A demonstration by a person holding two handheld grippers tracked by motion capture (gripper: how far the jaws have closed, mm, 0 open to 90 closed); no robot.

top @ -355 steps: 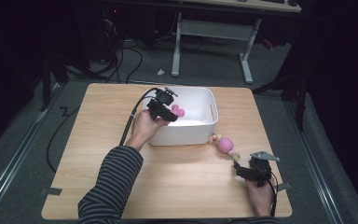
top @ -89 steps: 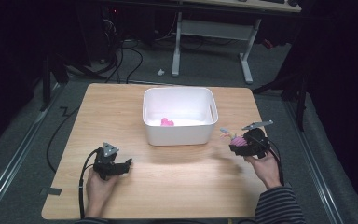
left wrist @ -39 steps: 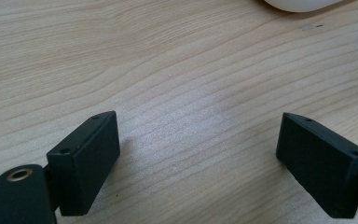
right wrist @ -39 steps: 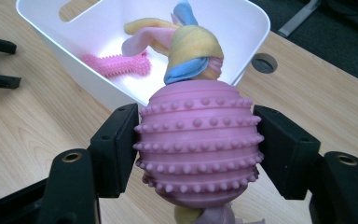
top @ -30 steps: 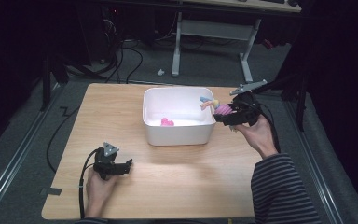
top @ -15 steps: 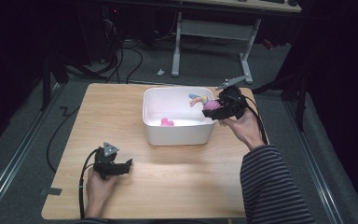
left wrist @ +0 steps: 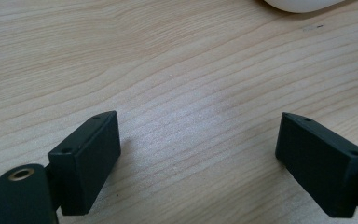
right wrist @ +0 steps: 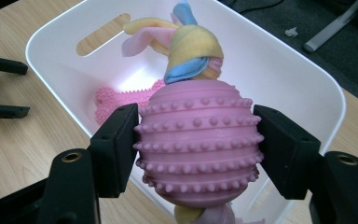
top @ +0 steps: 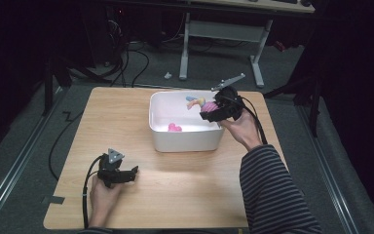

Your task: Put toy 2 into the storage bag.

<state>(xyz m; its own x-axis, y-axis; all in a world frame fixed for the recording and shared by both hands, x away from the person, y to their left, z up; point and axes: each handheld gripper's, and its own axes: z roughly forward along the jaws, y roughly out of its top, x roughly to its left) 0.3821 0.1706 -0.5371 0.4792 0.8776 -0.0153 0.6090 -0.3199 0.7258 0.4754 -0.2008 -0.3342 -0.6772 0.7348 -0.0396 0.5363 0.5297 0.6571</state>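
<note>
Striped dark-and-grey sleeve [top: 277, 190], 2 black tongs with blocky jaws, brass-looking rivets, grey 3-cornered plate [top: 115, 156], trailing black cable [top: 88, 180]

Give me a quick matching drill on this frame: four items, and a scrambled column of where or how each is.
Items:
1. ball toy
2. bone toy
3. left gripper
4. bin

States:
A. lying on the bin floor
B. open, low over bare table
C. clamped in the right gripper, over the bin
D. standing on the table

Pairs: 1-C, 2-A, 3-B, 4-D
</note>
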